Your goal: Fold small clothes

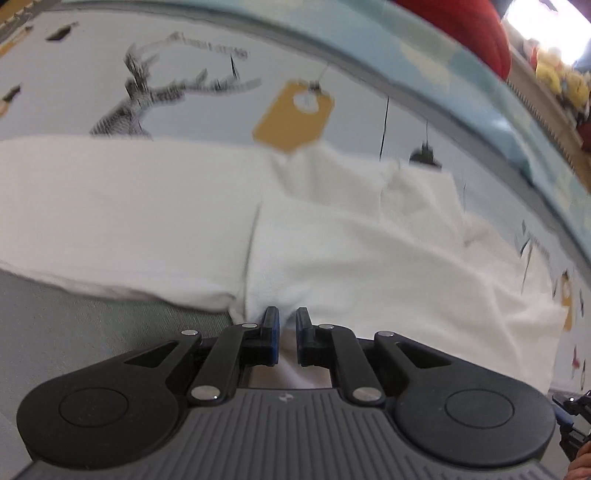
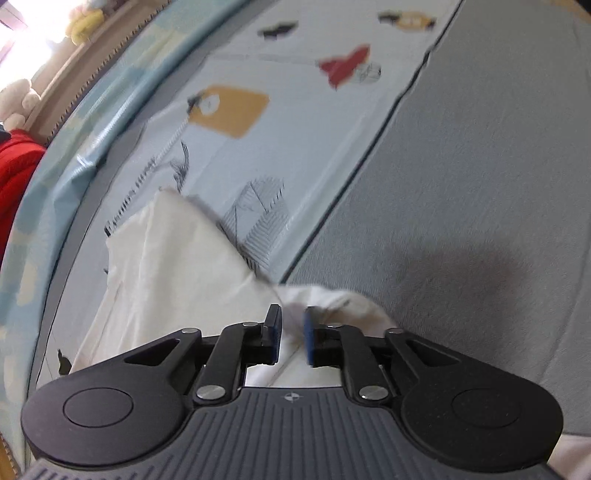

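- Bright daylight glares white in the top corners of both views.
- The bed sheet (image 1: 207,92) prints look smeared and blurry.
- Edges bend round.
- A soft shadow (image 2: 476,273) lies on the grey cloth.

I am looking steeply down through my left wrist camera, riding close above the white garment (image 1: 332,240), facing the far edge of the printed sheet (image 1: 207,33). My right wrist camera is pointing down just as near, facing along the sheet's (image 2: 314,122) seam with the grey cover (image 2: 480,184). Both views are sharing the white garment (image 2: 177,266) and the sheet's yellow tag print (image 1: 295,116) (image 2: 229,110).
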Motion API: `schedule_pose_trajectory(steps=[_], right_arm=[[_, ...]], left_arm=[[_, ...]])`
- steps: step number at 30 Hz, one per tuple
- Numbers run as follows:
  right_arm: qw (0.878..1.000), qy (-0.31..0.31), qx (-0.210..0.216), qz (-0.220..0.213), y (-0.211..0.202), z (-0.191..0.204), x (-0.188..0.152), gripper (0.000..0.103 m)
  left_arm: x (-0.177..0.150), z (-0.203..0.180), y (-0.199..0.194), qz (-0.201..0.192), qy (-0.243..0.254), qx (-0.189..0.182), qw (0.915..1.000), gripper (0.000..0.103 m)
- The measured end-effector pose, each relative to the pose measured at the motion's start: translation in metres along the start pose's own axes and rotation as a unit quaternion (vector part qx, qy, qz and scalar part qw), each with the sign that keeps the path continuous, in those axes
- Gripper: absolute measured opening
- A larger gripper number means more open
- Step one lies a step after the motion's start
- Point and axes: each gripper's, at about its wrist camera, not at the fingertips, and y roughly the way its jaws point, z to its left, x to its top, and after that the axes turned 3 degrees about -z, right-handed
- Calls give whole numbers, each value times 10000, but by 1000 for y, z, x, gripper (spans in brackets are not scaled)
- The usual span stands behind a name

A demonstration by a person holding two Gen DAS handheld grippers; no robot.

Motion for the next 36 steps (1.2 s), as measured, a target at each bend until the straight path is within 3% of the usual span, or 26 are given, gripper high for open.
schedule_pose_trajectory(steps=[3,7,13,22,26,30,33,34,35,36], right_arm=[[9993,-142,344,105,-2,10,-3,16],[9990,-282,278,206,2,16,-6,16],[9965,-783,285,-54,-6,30,-8,16],[9797,-1894,409,-521,-27,60,-23,16],[9782,-1999,439,-362,-24,66,-31,19],[9778,-2020,430,-338,-25,70,-38,19],[9771,-2042,487,-363,-28,72,-40,19],[9766,-2057,503,-376,-29,73,-41,19],[9763,-2066,517,-382,-29,73,-41,19],[9763,-2064,527,-379,-30,72,-41,19]], left_arm=[[11,14,-18,-478,-161,370,9980,20],[22,49,-27,-684,-633,949,9911,34],[35,95,-36,-1000,-468,1432,9835,37],[42,190,-48,-1026,-554,1898,9749,41],[36,234,-46,-827,-1255,1964,9689,43],[28,280,-45,-755,-2255,1922,9521,43],[25,290,-45,-918,-2595,1738,9455,40],[25,288,-46,-1007,-2589,1680,9458,27],[25,286,-46,-1074,-2559,1600,9473,3],[26,282,-46,-1139,-2535,1597,9473,4]])
